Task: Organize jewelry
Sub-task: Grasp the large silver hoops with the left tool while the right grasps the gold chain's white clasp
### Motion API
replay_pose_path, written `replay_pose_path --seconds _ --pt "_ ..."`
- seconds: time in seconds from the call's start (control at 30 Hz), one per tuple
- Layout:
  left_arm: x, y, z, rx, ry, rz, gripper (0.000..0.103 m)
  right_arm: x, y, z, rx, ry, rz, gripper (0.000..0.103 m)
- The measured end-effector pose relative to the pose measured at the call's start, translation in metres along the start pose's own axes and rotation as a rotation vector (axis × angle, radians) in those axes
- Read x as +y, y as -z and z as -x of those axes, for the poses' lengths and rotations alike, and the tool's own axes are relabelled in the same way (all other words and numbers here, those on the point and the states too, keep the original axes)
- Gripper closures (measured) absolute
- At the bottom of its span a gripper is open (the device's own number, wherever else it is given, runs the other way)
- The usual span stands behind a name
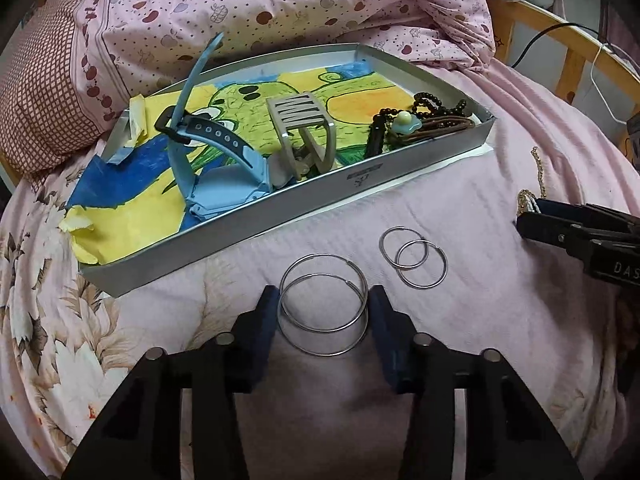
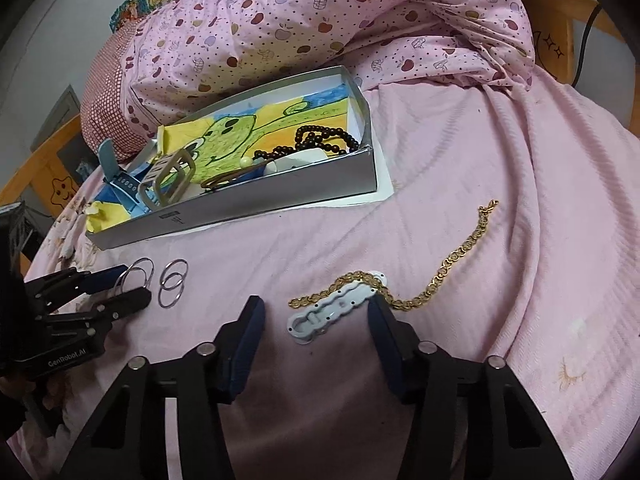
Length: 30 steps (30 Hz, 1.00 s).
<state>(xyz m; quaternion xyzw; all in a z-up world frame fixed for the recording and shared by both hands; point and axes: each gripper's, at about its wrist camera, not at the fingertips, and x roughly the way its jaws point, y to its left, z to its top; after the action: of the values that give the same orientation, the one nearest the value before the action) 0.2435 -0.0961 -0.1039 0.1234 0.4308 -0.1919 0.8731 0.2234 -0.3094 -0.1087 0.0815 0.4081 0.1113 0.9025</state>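
Observation:
Two large silver hoops (image 1: 324, 304) lie overlapped on the pink bedsheet, exactly between the fingers of my open left gripper (image 1: 324, 306), which flank them closely. A pair of smaller hoops (image 1: 412, 258) rests just right of them. In the right wrist view my right gripper (image 2: 316, 316) is open around a white hair clip (image 2: 336, 308) that lies across a gold chain (image 2: 452, 260). The left gripper (image 2: 132, 284) and both hoop pairs (image 2: 172, 280) show at the left there. A grey tray (image 1: 280, 216) behind holds a blue watch (image 1: 224, 160), a grey claw clip (image 1: 300, 136) and dark beads (image 1: 432, 106).
The tray is lined with a crayon drawing (image 1: 120, 208) and sits on white paper. A pink apple-print quilt (image 1: 280, 8) is piled behind it. A wooden bed rail (image 1: 568, 64) and a black cable run at the far right. My right gripper (image 1: 524, 220) is close on the right.

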Motion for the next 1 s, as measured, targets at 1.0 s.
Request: replay_pose_path --seconds 1.0 --pt "-0.014 0.037 0.058 0.0 0.061 0.135 0.064 0.023 0.032 0.034 0.152 -0.178 -0.098 0.087"
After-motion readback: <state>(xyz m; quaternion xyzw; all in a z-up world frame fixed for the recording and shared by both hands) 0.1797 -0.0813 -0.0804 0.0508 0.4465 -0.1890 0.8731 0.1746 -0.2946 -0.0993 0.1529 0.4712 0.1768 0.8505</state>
